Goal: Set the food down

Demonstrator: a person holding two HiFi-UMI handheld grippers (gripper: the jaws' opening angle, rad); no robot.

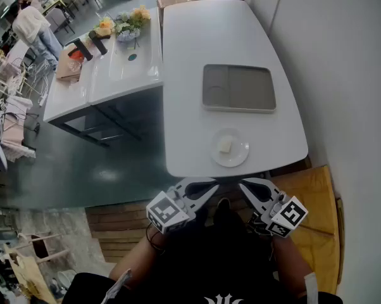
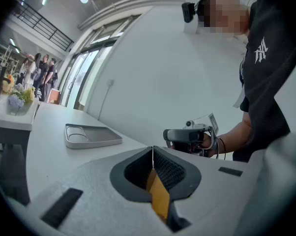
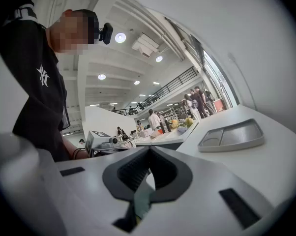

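Nearest, both tools are held low before the person's body, short of the near edge of the desk point(image 1: 190, 49) and level with each other. Left claw point(image 1: 206, 188): fully closed, the two ribbed pads meeting along one line, nothing between them. Right claw point(image 1: 249, 189): likewise fully closed and empty. Their tips point inward toward one another but remain apart.

On the white desk, close to its near edge, sits a round white plate point(image 1: 239, 158). The food point(image 1: 225, 145), one small pale block, rests on the middle of that plate, well clear of both claws.

Beyond the plate, about mid-desk, lies a grey rectangular tray point(image 1: 238, 88) with a round recess on its left side. Its compartments appear bare. Plate and tray are near each other but not touching.

Further off to the left stands a second desk point(image 1: 124, 68) carrying flowers point(image 1: 128, 23) at its far end. People point(image 3: 197, 100) stand in the hall beyond.
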